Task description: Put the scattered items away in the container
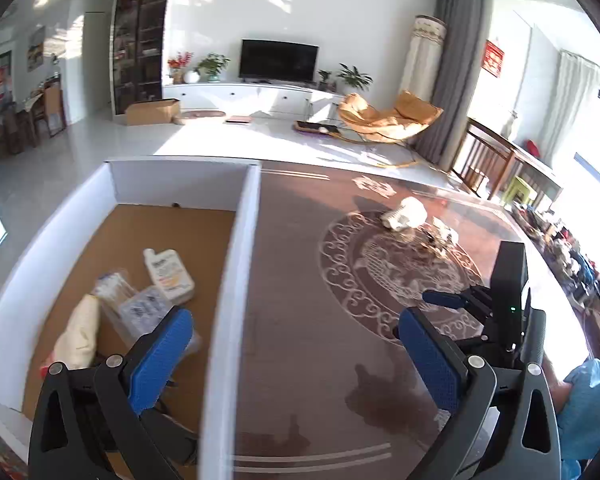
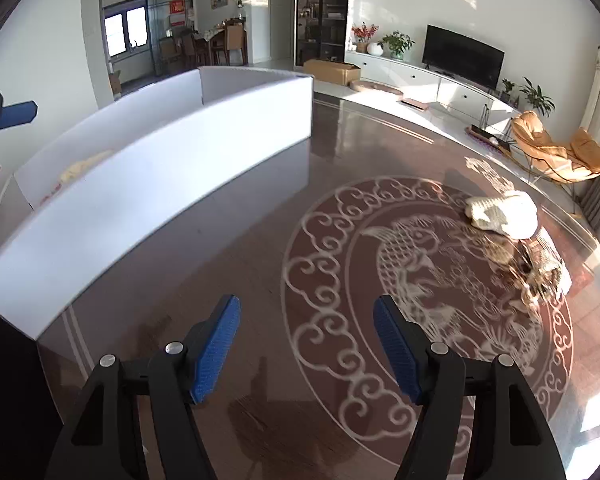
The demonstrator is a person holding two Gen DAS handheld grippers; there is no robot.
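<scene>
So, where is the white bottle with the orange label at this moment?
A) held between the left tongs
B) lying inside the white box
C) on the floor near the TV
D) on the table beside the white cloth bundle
B: the left wrist view shows the white bottle lying on the brown bottom of the white box, next to some clear packets.

From our 2 wrist cameras we look steeply down, close over the patterned table (image 2: 380, 280), sharing the white box (image 1: 236, 280) and television (image 2: 462, 56).
</scene>
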